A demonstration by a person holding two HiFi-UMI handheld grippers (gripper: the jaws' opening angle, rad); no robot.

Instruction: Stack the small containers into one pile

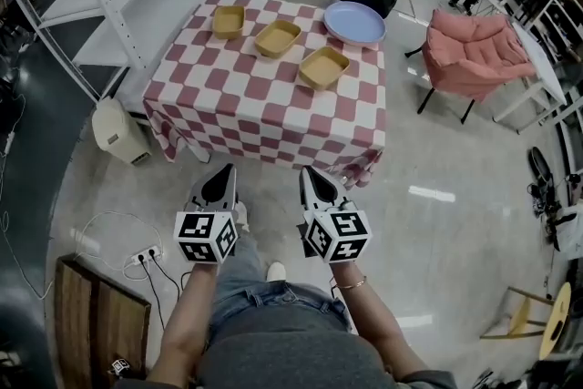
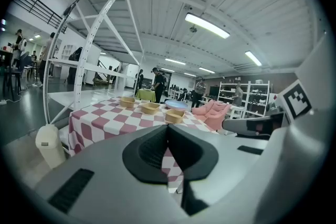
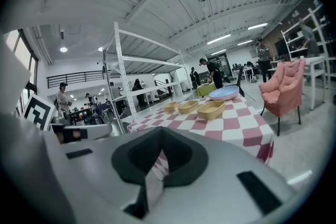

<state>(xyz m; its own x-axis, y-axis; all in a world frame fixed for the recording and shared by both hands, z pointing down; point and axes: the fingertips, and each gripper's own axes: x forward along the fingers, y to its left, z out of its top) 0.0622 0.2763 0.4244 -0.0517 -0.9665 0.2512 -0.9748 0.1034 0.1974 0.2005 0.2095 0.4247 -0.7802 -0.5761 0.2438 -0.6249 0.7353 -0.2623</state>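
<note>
Jaws of left gripper [image 1: 222, 172] and right gripper [image 1: 311, 172] together, containers [image 1: 277, 38] well ahead.

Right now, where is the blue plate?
In the head view, the blue plate sits at the far right corner of the table, just beyond the rightmost tan container.

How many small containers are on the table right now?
3, all separate on the checkered table: the far-left container, the middle container, and the nearest container, near the blue plate. None looks hidden.
</note>
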